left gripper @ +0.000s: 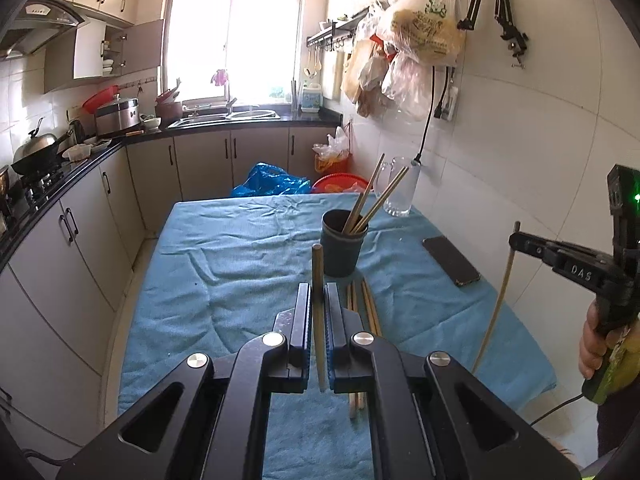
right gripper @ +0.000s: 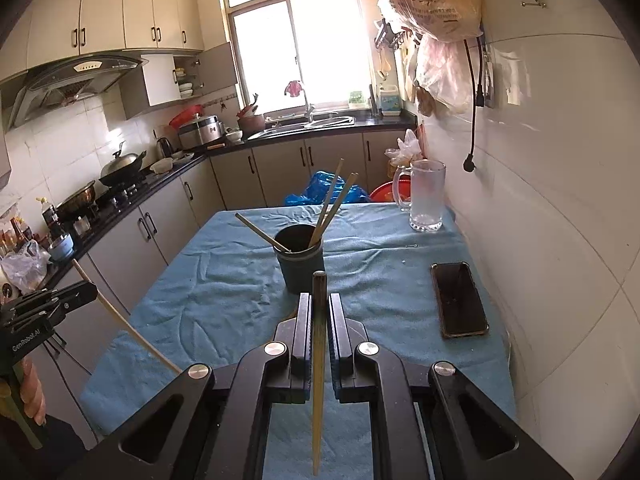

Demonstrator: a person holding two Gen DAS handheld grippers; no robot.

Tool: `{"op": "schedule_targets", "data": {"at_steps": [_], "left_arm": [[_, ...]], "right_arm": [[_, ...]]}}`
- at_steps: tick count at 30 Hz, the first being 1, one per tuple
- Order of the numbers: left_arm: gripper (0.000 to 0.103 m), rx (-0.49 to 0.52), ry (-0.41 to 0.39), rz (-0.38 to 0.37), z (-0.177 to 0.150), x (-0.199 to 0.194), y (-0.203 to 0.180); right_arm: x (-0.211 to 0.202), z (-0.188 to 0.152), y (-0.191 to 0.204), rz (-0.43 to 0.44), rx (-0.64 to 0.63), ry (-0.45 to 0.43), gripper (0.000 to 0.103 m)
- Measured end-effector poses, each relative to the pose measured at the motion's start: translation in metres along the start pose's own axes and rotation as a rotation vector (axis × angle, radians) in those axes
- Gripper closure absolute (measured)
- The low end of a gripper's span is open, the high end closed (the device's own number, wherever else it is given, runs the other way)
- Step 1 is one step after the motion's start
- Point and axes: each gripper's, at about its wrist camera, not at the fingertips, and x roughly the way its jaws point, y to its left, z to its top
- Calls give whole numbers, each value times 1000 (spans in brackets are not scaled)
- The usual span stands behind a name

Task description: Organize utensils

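A dark cup (left gripper: 343, 243) stands on the blue cloth with chopsticks leaning in it; in the right wrist view the cup (right gripper: 300, 262) holds three. My left gripper (left gripper: 318, 292) is shut on one chopstick (left gripper: 318, 312) held upright, just short of the cup. My right gripper (right gripper: 319, 300) is shut on another chopstick (right gripper: 319, 360), also just short of the cup. Several loose chopsticks (left gripper: 366, 312) lie on the cloth right of the left gripper. The right gripper (left gripper: 520, 240) shows at the right edge of the left view with its chopstick (left gripper: 496, 304) hanging down.
A black phone (right gripper: 458, 300) lies on the cloth at the right. A glass mug (right gripper: 426, 196) stands at the far right corner by the tiled wall. The table (right gripper: 200, 280) is covered in blue cloth. Kitchen counters run along the left and back.
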Motion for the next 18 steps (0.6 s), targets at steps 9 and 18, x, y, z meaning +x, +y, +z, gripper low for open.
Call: {"op": "schedule_targets", "data": {"at_steps": [9,18], "left_arm": [[98,-24,-4,5,21,8,3],[98,-22,-29,19,52,11,9]], "right_arm": [[4,11,-2,15,6,-50,95],[11,22,-8,17,11,-69,95]]}}
